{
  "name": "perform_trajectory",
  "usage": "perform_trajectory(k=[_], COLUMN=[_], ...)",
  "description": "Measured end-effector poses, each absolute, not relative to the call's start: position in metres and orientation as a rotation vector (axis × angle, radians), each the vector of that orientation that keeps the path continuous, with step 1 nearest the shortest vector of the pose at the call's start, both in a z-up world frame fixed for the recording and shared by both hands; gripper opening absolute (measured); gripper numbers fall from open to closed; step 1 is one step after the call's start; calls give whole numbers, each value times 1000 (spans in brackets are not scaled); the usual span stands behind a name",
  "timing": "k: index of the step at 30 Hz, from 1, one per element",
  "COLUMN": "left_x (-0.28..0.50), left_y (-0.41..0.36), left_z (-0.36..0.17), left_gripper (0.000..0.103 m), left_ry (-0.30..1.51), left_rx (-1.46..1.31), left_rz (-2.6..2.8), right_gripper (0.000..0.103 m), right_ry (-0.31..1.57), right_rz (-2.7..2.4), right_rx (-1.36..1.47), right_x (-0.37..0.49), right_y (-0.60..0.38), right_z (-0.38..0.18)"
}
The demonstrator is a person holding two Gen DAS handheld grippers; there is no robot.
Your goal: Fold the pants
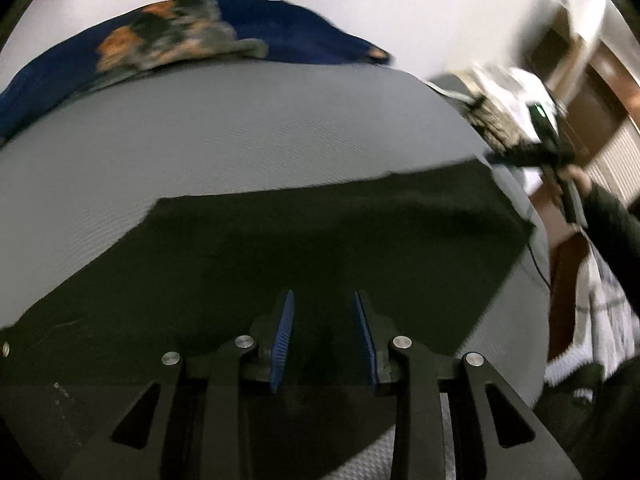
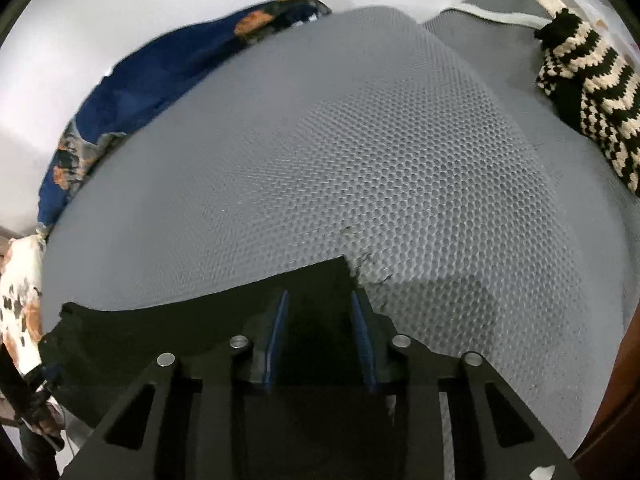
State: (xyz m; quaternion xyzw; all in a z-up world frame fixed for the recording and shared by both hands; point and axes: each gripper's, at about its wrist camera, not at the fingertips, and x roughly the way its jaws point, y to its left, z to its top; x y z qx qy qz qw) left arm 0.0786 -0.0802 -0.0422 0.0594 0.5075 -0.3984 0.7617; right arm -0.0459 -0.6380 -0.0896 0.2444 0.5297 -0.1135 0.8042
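Observation:
The black pants (image 1: 304,240) lie flat on a grey mesh mattress (image 1: 240,128). My left gripper (image 1: 325,300) hovers over the near part of the pants, jaws apart, blue pads (image 1: 285,332) showing, nothing between them. In the right wrist view the pants (image 2: 192,320) show as a dark sheet with a corner near the fingers. My right gripper (image 2: 319,300) is over that corner, jaws apart and empty. The right gripper also shows in the left wrist view (image 1: 560,152) at the pants' far right edge, held by a hand.
A blue floral blanket (image 1: 168,36) lies along the far edge of the mattress, also seen in the right wrist view (image 2: 140,92). A black and cream knitted garment (image 2: 588,92) lies at the right. Wooden furniture (image 1: 600,100) stands to the right.

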Motion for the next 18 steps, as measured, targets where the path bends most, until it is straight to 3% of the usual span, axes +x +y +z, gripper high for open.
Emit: perform_trajectory(k=[6,18], left_x=[91,97], left_y=[-76,-93], left_z=[-53,-64], left_gripper=[32,32], left_ry=[1151,1188], left_rx=[85,107], left_rz=[-774,-762], right_gripper=[24,24], right_ry=[1135,1092], right_rz=[-145,-34], right_rx=[565,390], right_x=[-51,-52], right_y=[-637,-612], right_z=[-93,-78])
